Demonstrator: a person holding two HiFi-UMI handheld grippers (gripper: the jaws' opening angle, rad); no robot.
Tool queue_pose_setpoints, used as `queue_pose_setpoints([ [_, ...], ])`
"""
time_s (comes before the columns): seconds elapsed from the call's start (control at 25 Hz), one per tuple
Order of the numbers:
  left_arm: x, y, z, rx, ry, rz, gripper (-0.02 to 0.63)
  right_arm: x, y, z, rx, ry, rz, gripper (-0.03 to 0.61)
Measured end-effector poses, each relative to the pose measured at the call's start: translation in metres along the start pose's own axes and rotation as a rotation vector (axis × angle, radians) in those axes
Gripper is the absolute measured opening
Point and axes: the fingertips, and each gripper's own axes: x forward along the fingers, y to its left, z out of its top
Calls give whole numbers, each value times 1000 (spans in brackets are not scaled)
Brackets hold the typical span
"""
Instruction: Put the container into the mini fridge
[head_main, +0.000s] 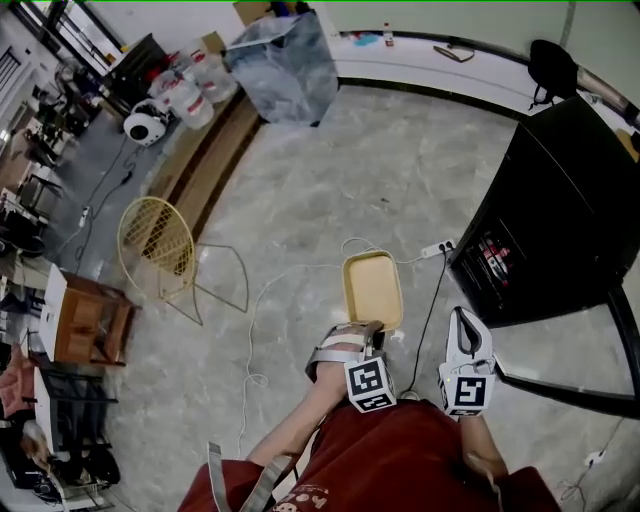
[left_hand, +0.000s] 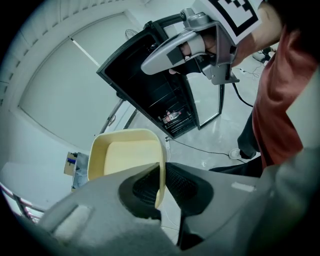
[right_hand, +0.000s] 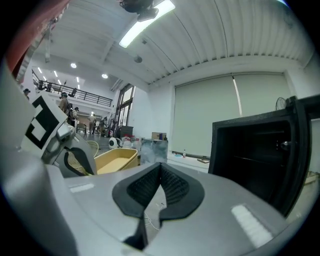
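Container (head_main: 372, 288), pale yellow and shallow, juts forward from the left tool (left_hand: 161, 182), whose jaws are narrow and pinched on its near wall. Its inside shows only a bare yellow bottom. It is held out over the marble floor (head_main: 330, 180), just left of the right tool (right_hand: 159, 172), whose pads meet each other. The mini fridge (head_main: 560, 200) stands ahead and to the right of both tools, with its door open. The left gripper view looks into its dark racks, where a small red-labelled item (left_hand: 171, 116) sits on a lower shelf. The right gripper view catches only the dark cabinet. The head view alone shows a white cable (head_main: 270, 290) trailing across the floor beneath the container, and a power strip (head_main: 440, 247) ahead of the right tool.
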Motion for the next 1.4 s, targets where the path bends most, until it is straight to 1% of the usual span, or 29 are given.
queue_pose_setpoints([
  [0.32, 29, 78, -33, 73, -65, -40, 32, 79, 26, 20, -52, 56, -33, 0],
  [0.52, 52, 111, -50, 122, -102, -74, 32, 116, 24, 23, -45, 84, -112, 0],
  [0.72, 72, 126, -48, 196, -154, -125, 32, 129, 11, 28, -45, 104, -216, 0],
  [0.84, 82, 126, -36, 247, -183, -166, 32, 123, -7, 23, -21, 131, -296, 0],
  [1.0, 96, 123, -9, 349, -223, -211, 32, 106, -35, 14, 12, 151, -403, 0],
  [1.12, 103, 121, 21, 407, -259, -235, 32, 93, -58, 7, 31, 158, -467, 0],
  [1.2, 106, 111, 41, 446, -277, -269, 32, 79, -73, 2, 53, 168, -520, 0],
  [1.28, 112, 102, 64, 499, -297, -294, 32, 64, -91, -4, 74, 164, -584, 0],
  [1.4, 124, 94, 102, 582, -332, -308, 32, 45, -117, -17, 113, 141, -674, 0],
])
